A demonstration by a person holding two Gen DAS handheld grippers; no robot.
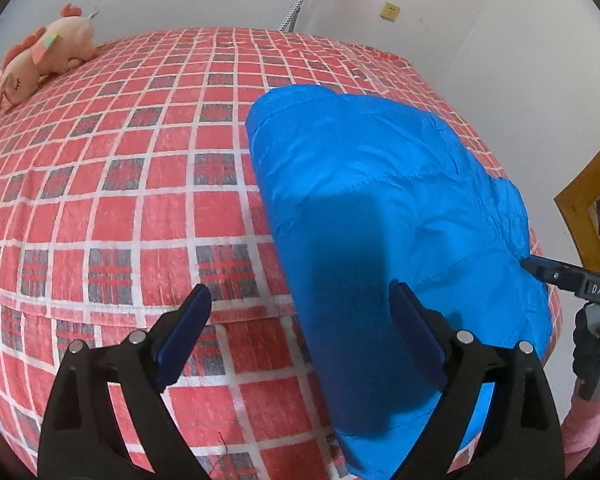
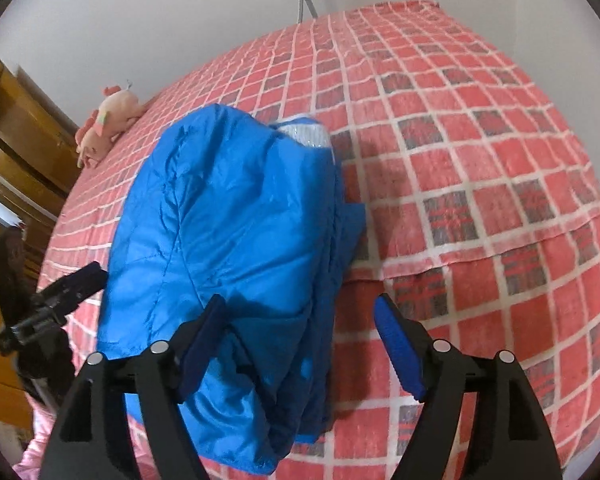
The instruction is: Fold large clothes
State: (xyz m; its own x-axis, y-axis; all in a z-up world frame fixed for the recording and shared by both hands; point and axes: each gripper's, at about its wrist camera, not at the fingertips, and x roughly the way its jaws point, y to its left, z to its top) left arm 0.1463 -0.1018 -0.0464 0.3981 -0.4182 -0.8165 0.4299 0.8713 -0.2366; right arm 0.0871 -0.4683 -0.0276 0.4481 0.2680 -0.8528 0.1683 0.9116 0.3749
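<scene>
Folded blue jacket on plaid bed, long axis 11-to-5 o'clock; left gripper, right gripper both spread apart, gripping nothing.

One blue padded garment, folded into a single bundle, lies right of centre in the left wrist view and left of centre in the right wrist view. One red checked bed cover fills the frame beneath it. One pink plush toy sits at the upper left. Two grippers are counted: the left gripper at the lower edge, and the right gripper, each with two blue-padded fingers. One yellow wall socket shows at upper right.
</scene>
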